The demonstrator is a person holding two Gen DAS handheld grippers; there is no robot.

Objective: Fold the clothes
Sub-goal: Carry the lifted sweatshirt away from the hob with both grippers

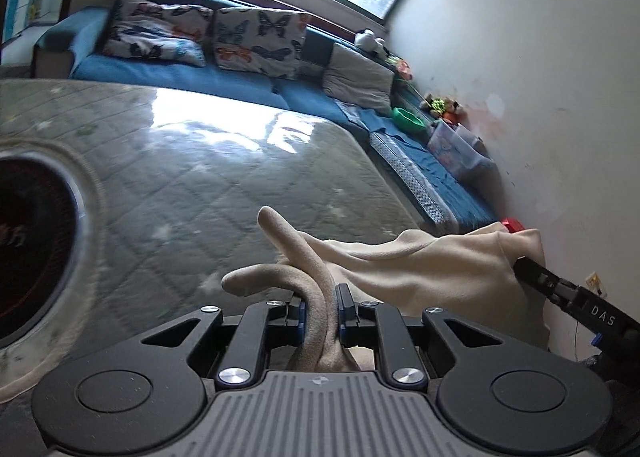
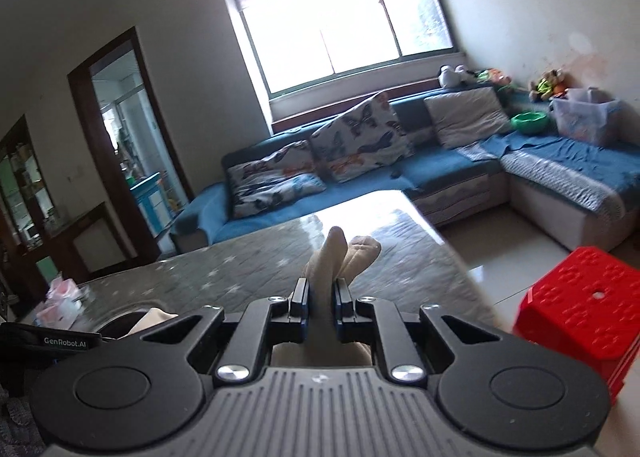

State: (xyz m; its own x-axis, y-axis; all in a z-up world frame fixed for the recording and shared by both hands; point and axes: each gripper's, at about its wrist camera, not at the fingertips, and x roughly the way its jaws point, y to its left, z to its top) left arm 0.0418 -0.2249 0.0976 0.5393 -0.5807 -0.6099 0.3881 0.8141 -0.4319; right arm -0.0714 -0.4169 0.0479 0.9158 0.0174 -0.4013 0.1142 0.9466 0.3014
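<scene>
Behind the quilted table (image 2: 248, 257), a blue sofa (image 2: 440, 165) carries a green bowl (image 2: 529, 122) and a clear plastic bin (image 2: 584, 119) (contents unreadable). Both grippers clench the beige garment (image 1: 432, 269) — left gripper (image 1: 322, 307) and right gripper (image 2: 320, 299) — held above the table.

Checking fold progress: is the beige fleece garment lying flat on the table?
No. The beige fleece garment hangs lifted, pinched in both grippers' jaws.
</scene>
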